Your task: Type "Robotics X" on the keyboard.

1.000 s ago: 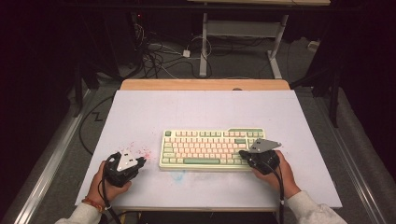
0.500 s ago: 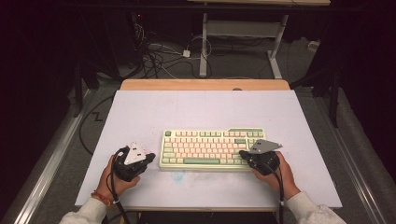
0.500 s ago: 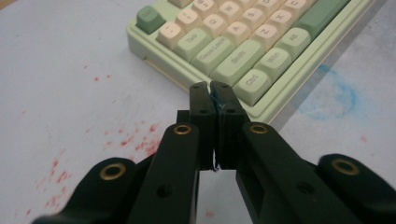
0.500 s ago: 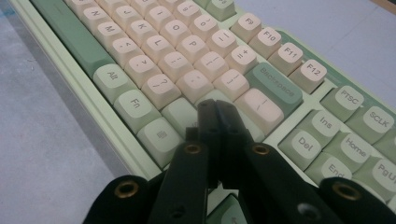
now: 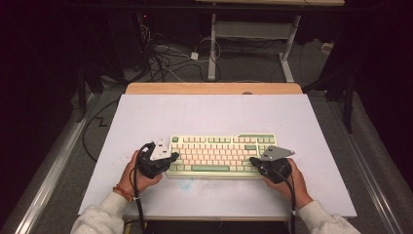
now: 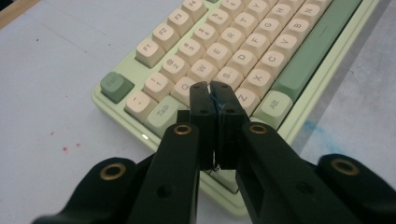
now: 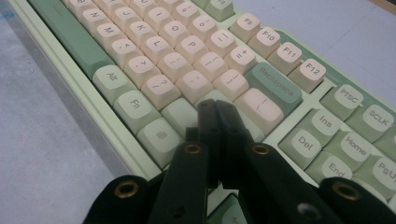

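Low in the high view, the left gripper [image 5: 168, 158] was held clenched, empty, over the left end of the keyboard [image 5: 221, 153]; tips were seen above the left-hand letter keys. The right gripper [image 5: 255, 162], also clenched, was poised over its right end. The keyboard lay centre-frame on the table [image 5: 204, 112].

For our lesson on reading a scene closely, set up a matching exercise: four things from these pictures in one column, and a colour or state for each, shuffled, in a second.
Things:
1. Space bar
2. Letter keys
3. Left gripper
4. Table

Colours or states:
A. cream
B. fingers shut together, over the keyboard's left end
C. pale lilac, with faint red specks and a blue smudge
D. darker green

Pairs: 1-D, 2-A, 3-B, 4-C
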`<state>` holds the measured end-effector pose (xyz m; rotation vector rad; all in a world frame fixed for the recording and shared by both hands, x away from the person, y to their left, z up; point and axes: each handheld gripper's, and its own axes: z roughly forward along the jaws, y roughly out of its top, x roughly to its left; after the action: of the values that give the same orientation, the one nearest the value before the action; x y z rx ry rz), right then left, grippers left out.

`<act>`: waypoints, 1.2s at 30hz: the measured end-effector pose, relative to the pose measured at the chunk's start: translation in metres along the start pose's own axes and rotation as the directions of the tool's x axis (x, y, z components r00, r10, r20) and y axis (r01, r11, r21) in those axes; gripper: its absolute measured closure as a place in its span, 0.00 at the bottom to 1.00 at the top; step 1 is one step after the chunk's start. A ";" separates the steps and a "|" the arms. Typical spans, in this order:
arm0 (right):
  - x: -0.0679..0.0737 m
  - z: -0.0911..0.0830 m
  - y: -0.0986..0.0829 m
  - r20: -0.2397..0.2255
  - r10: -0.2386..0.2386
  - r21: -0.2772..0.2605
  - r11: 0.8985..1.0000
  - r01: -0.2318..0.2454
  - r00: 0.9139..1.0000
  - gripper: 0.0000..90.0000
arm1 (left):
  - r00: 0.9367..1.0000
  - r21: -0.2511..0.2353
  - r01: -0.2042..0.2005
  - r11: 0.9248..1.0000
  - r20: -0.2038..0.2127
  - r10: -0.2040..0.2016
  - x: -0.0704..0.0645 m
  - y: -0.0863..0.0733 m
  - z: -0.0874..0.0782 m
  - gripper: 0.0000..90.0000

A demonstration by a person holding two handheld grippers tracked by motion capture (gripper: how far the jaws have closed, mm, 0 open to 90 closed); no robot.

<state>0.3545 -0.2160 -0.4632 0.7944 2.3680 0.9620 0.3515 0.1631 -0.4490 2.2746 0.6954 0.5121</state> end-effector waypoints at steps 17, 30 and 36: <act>0.001 0.000 0.000 0.004 -0.003 0.001 1.000 0.003 1.000 1.00 | 1.000 0.007 -0.016 1.000 0.024 0.016 0.002 0.025 0.019 0.97; 0.001 0.000 0.000 0.005 -0.004 0.001 1.000 0.004 1.000 1.00 | 0.997 0.070 -0.063 0.996 0.055 0.059 -0.003 0.049 0.046 0.97; 0.001 0.000 0.000 0.005 -0.005 0.001 1.000 0.005 1.000 1.00 | 0.996 0.093 -0.072 0.993 0.066 0.066 -0.006 0.056 0.057 0.97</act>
<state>0.3539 -0.2155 -0.4633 0.7894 2.3653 0.9558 0.3960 0.0963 -0.4485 2.4002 0.6236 0.4461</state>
